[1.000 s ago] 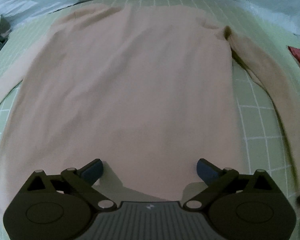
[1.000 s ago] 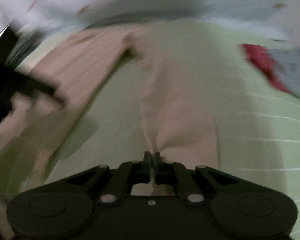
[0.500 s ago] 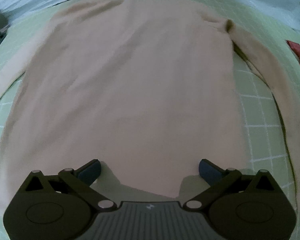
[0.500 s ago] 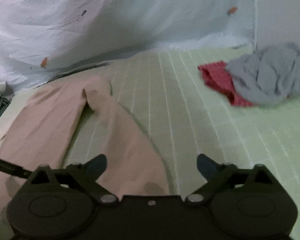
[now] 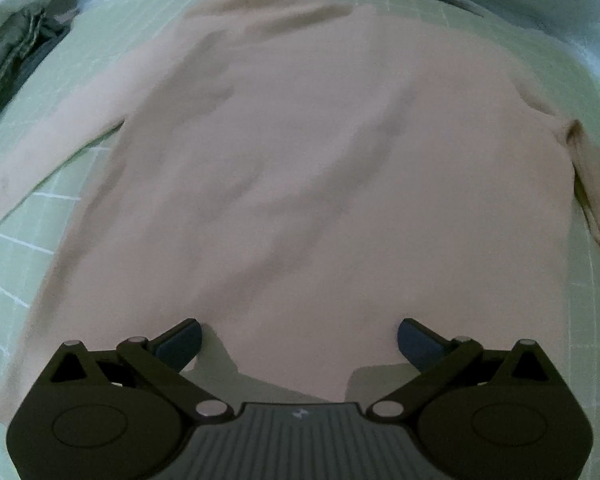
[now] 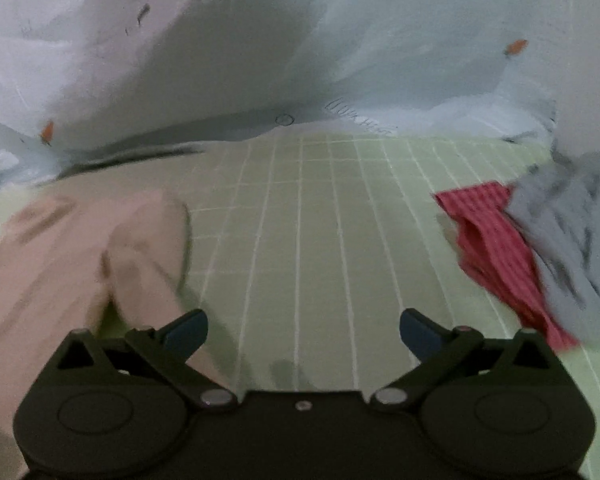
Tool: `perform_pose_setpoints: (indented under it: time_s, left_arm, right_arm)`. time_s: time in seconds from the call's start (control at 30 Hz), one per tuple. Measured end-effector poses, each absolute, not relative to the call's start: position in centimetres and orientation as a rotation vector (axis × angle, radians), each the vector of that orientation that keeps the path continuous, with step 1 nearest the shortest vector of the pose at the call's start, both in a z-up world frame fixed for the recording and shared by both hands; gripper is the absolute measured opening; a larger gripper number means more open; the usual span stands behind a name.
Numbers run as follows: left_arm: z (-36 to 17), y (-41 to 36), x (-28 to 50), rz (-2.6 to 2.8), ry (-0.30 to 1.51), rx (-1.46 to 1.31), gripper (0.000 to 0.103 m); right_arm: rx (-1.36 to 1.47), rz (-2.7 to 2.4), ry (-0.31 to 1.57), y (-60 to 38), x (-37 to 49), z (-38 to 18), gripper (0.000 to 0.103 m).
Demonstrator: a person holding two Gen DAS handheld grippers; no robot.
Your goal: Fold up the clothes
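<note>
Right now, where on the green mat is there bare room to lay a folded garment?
Bare mat lies between the pink top's sleeve and the red cloth under the grey garment. The pink top fills the middle; dark folded clothes crowd the far-left edge.

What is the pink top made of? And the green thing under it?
The pink top looks like soft, matte knit cloth, perhaps cotton: it lies limp with gentle wrinkles. The green mat looks smooth and flat with printed white grid lines; whether it is fabric or rubbery, I cannot tell.

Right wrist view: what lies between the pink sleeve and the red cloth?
Only bare green gridded mat lies between the pink sleeve and the red cloth; the right wrist view shows it.
</note>
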State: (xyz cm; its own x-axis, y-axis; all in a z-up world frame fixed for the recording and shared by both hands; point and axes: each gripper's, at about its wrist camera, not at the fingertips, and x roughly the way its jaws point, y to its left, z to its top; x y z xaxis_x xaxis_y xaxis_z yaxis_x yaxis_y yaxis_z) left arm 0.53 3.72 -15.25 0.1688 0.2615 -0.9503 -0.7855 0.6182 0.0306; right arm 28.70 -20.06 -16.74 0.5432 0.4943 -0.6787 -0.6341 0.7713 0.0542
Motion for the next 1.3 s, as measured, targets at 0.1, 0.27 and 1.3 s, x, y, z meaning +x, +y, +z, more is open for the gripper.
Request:
perform_pose_setpoints:
  time_s: [0.1, 0.27, 1.3]
  left_arm:
    - [-15.2, 3.7, 0.7, 0.804, 1.165, -0.547, 0.103]
    - [-15.0, 3.2, 0.6, 0.816, 1.154, -0.551, 0.103]
    - [-15.1, 3.0, 0.3, 0.817, 1.143, -0.548, 0.103]
  right_arm:
    - [-0.263, 0.695, 0.737, -17.3, 30.5, -17.9, 0.103]
    - [-0.289, 0.814, 0.758, -14.5, 31.1, -18.9, 0.103]
    - [-0.535, 1.128, 0.77, -8.3, 26.6, -18.0, 0.0]
